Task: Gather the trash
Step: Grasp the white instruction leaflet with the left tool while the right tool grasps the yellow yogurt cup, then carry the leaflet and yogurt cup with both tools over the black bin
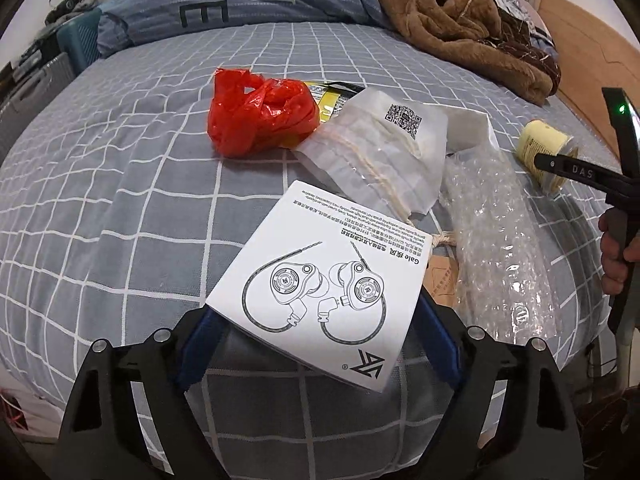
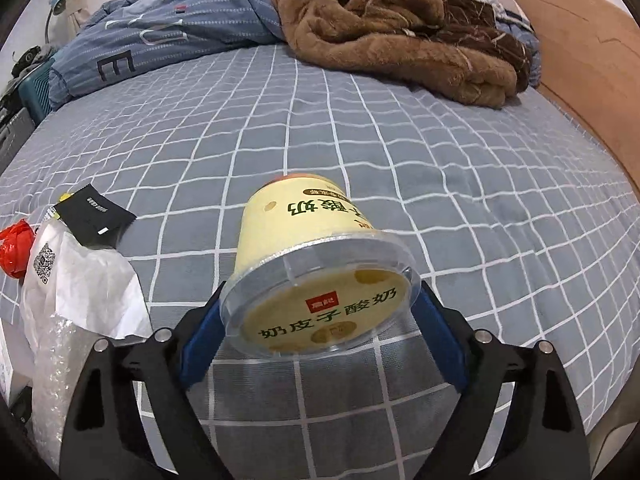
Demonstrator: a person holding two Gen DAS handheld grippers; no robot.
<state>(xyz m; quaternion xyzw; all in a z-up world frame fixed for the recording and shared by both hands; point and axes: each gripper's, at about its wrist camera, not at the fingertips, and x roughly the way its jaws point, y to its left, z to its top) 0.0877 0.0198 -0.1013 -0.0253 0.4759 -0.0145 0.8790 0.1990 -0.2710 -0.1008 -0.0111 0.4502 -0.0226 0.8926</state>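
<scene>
Nearest, the left gripper (image 1: pixel 316 344) brackets the white booklet (image 1: pixel 320 292), seemingly not yet pinching. The right gripper (image 2: pixel 320 320) straddles the tipped yogurt cup (image 2: pixel 320 276) on the bedsheet (image 2: pixel 480 184); contact unclear. The round lid could slip sideways.

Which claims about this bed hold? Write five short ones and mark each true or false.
1. The yoghurt cup lies between the right gripper's fingers. True.
2. The red plastic bag sits on the brown blanket. False: it lies on the checked sheet, apart from the blanket.
3. The white earphone box lies between the left gripper's fingers. True.
4. The cup's lid is off. False: the clear lid is on, facing the right wrist camera.
5. Bubble wrap lies beside the box. True.
</scene>
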